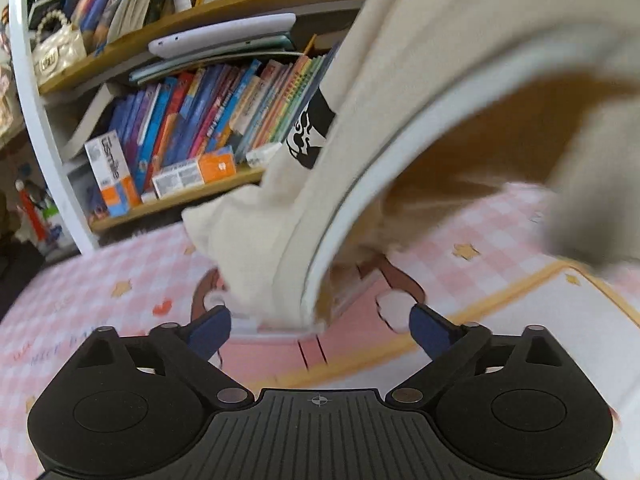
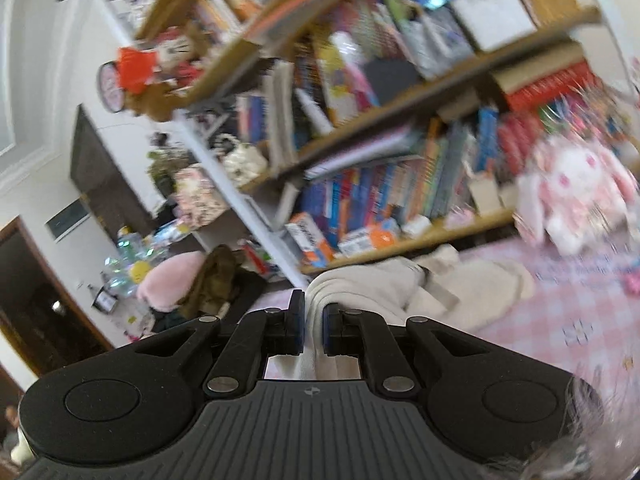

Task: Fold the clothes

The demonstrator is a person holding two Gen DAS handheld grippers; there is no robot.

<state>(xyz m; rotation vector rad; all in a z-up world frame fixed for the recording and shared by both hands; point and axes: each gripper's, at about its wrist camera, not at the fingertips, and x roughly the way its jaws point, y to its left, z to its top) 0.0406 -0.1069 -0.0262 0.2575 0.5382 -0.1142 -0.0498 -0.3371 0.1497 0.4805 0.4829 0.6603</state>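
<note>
A cream garment (image 1: 420, 80) with a black printed patch and a white ribbed hem hangs from the upper right down to the pink checked bed cover (image 1: 100, 280) in the left wrist view. Its lower end touches the cover just in front of my left gripper (image 1: 320, 326), which stands wide open with nothing between its blue pads. In the right wrist view my right gripper (image 2: 314, 326) is shut on a white ribbed fold of the same garment (image 2: 400, 284). The rest of the cloth trails away behind it onto the bed.
A wooden bookshelf (image 1: 180, 196) packed with books and boxes stands right behind the bed. A pink and white plush rabbit (image 2: 576, 196) sits on the bed cover (image 2: 560, 320) at the right. Clutter and a dark doorway (image 2: 24, 280) lie at the left.
</note>
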